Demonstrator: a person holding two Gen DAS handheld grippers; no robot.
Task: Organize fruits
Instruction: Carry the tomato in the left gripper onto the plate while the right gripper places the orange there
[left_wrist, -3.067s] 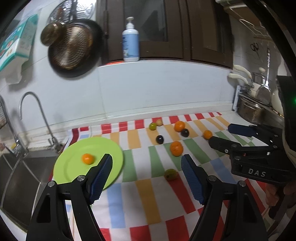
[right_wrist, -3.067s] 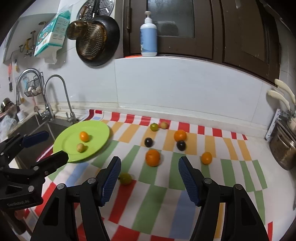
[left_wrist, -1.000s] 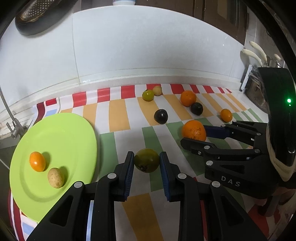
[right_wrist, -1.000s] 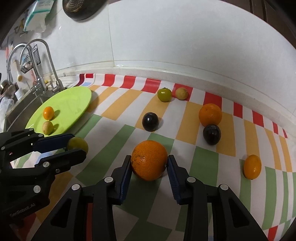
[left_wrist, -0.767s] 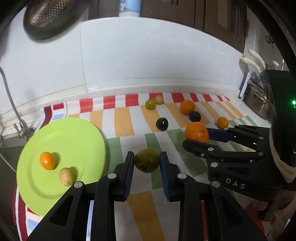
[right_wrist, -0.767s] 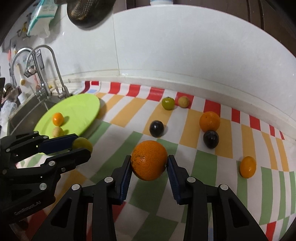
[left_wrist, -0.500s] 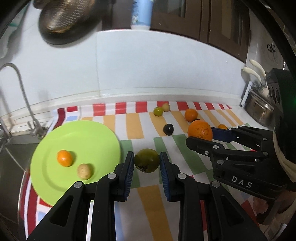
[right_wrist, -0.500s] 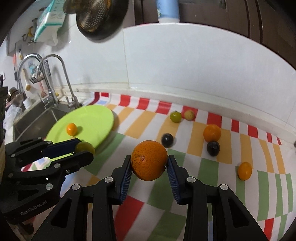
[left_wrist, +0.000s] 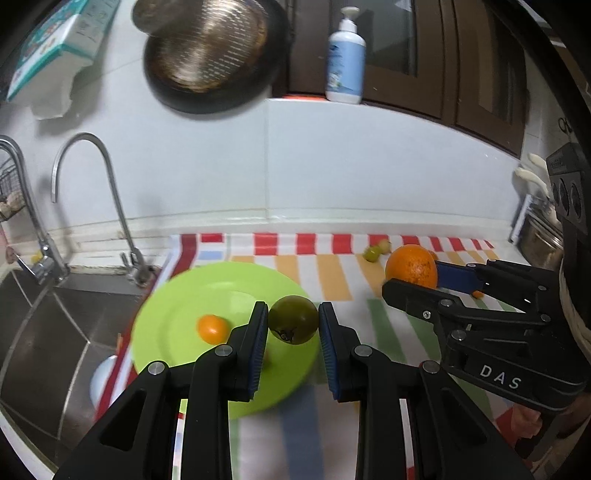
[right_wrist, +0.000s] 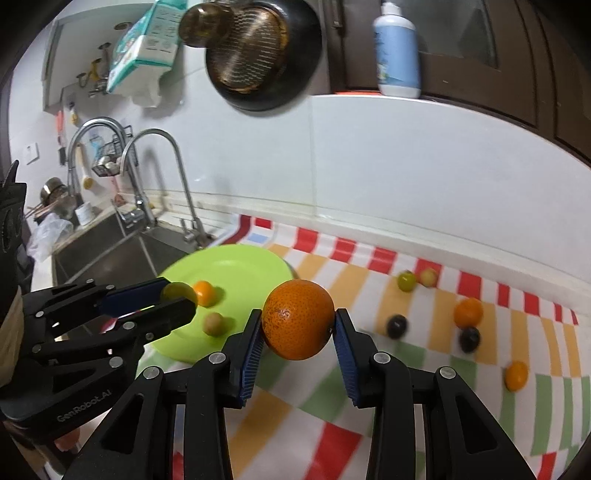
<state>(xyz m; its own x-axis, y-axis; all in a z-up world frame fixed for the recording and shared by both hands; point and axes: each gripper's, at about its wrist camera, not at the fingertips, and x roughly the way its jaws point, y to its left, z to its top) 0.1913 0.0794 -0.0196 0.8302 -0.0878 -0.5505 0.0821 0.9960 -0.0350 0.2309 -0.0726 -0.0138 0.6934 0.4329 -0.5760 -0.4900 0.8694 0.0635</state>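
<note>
Lime-green plate (right_wrist: 236, 262), taken as the reference: it lies at the sink-side end of a striped cloth (right_wrist: 332, 435) in red, orange, green and white, its far edge close to the tap (left_wrist: 92, 192) and the steel sink (left_wrist: 44, 332). On the plate: one small orange fruit (right_wrist: 204, 292) and one small tan fruit (right_wrist: 213, 324), near each other but apart. Left gripper (left_wrist: 293, 326): fingers closed on a dark green fruit (left_wrist: 293, 325), blue pads pressing it from both sides; the fruit is carried clear of the cloth, above the plate's near edge. Right gripper (right_wrist: 298, 325): fingers closed on a large orange (right_wrist: 298, 319), pads against both its flanks; the orange is held in the air off the plate's right edge, over the cloth. Seen from the left wrist camera, the right gripper stands to the right of the plate, its orange lifted. Loose fruit on the cloth, all well to the right of the plate: a small green fruit (right_wrist: 406, 281) and a pale yellowish one (right_wrist: 428, 277) just beside each other near the wall; two dark round fruits (right_wrist: 397, 326); a medium orange (right_wrist: 468, 312) directly behind the farther dark one; a small orange fruit (right_wrist: 516, 374) farthest from the plate. Wall above the plate: a hanging dark pan (right_wrist: 266, 55) holding a metal strainer, a paper box (right_wrist: 147, 40), and a white pump bottle (right_wrist: 397, 51) on the ledge.
</note>
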